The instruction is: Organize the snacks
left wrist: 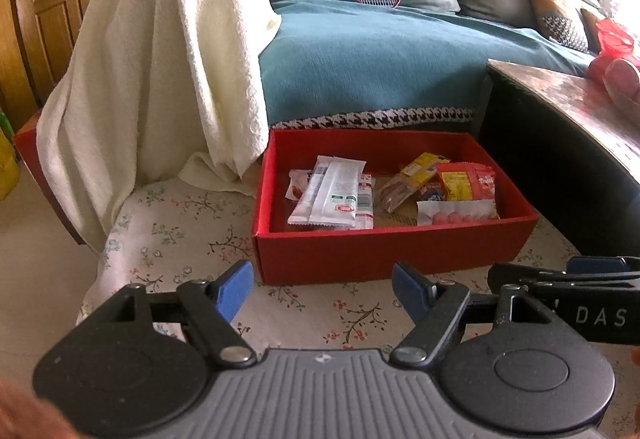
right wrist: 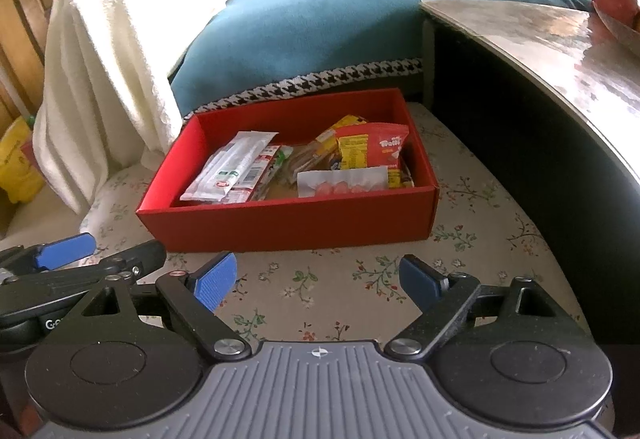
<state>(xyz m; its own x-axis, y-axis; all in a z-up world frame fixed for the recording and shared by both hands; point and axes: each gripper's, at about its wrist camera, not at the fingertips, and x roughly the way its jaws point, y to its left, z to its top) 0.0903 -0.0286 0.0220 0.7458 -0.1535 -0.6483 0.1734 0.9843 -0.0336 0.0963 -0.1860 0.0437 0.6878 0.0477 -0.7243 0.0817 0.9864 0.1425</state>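
The red cardboard box (left wrist: 394,253) sits on a floral-cloth seat (left wrist: 192,235), its far wall near the sofa's houndstooth hem (left wrist: 372,117). Inside, white wrapped bars (left wrist: 334,195) lie at 9 o'clock and a red candy bag (right wrist: 386,149) at 3 o'clock. The left hand-held gripper (left wrist: 322,289) and the right hand-held gripper (right wrist: 318,279) hover at 6 o'clock, jaws spread and holding nothing. A dark desk (right wrist: 560,39) edge crowds 3 o'clock, a white towel (left wrist: 160,59) 9 o'clock.
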